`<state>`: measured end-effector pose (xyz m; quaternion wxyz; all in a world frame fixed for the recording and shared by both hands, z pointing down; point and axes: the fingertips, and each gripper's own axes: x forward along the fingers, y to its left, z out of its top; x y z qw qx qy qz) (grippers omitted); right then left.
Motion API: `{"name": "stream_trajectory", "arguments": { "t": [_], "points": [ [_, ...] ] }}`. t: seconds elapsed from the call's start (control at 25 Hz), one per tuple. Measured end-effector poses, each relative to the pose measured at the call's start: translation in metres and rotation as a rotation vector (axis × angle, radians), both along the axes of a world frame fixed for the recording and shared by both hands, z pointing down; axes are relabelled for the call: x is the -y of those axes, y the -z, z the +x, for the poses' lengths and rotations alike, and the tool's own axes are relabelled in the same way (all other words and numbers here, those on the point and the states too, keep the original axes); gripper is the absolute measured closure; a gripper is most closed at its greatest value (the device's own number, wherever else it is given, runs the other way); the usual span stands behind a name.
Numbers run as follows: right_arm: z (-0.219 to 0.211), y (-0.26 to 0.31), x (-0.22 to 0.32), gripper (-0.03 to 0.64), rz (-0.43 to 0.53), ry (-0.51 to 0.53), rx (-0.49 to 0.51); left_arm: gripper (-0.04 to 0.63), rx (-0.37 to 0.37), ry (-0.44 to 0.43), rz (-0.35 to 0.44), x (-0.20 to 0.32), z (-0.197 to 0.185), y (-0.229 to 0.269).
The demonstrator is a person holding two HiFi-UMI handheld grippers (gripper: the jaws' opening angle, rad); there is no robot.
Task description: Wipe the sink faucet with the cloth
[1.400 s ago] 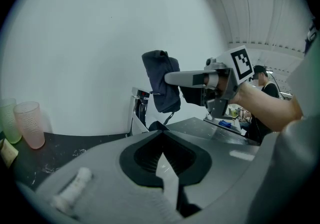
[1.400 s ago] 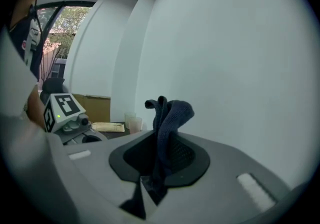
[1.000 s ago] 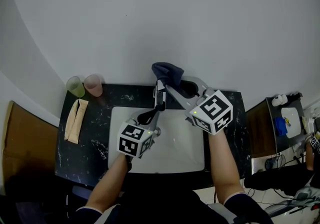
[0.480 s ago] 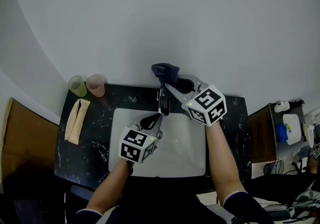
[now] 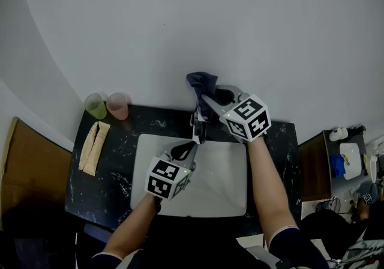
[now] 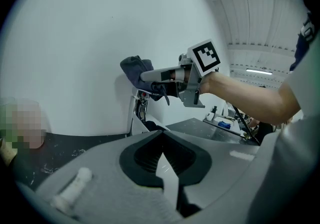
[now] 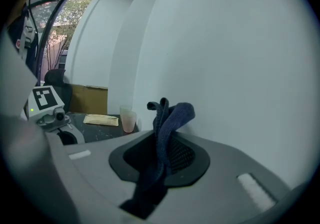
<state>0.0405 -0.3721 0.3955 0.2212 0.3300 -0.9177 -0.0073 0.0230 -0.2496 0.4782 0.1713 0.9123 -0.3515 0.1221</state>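
Observation:
The chrome faucet [image 5: 197, 127] stands at the back rim of the white sink [image 5: 231, 193]. A dark blue cloth [image 5: 203, 82] is bunched just above and behind the faucet's top, close to the wall. My right gripper [image 5: 206, 97] is shut on the cloth [image 7: 167, 127], which hangs down between its jaws. In the left gripper view the cloth [image 6: 135, 70] and right gripper [image 6: 145, 76] hover right over the faucet [image 6: 139, 109]; whether they touch I cannot tell. My left gripper [image 5: 192, 147] rests over the basin in front of the faucet, shut and holding nothing [image 6: 161, 140].
A green cup [image 5: 95, 105] and a pink cup [image 5: 118, 105] stand at the back left of the black counter [image 5: 114, 166]. A folded beige cloth [image 5: 92, 146] lies in front of them. The white wall rises directly behind the faucet. A side table with clutter [image 5: 348, 157] is at far right.
My right gripper has carried the cloth toward the wall and slightly left, over the faucet's top. The left gripper has stayed in place above the basin.

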Motion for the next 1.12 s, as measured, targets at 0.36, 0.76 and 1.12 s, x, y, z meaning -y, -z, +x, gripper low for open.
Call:
{"name": "stream_trajectory", "arguments": {
  "t": [0.36, 0.76, 1.12],
  "points": [
    [-0.005, 0.002, -0.048, 0.549, -0.018, 0.036, 0.011, 0.594, 0.022, 0.008, -0.006, -0.001, 0.002, -0.002],
    [-0.007, -0.001, -0.096, 0.551, -0.042, 0.035, 0.047, 0.594, -0.017, 0.044, 0.051, -0.011, -0.011, 0.019],
    [-0.015, -0.012, -0.141, 0.549, -0.046, 0.087, 0.095, 0.422, -0.218, 0.000, 0.143, -0.012, -0.026, 0.080]
  ]
}}
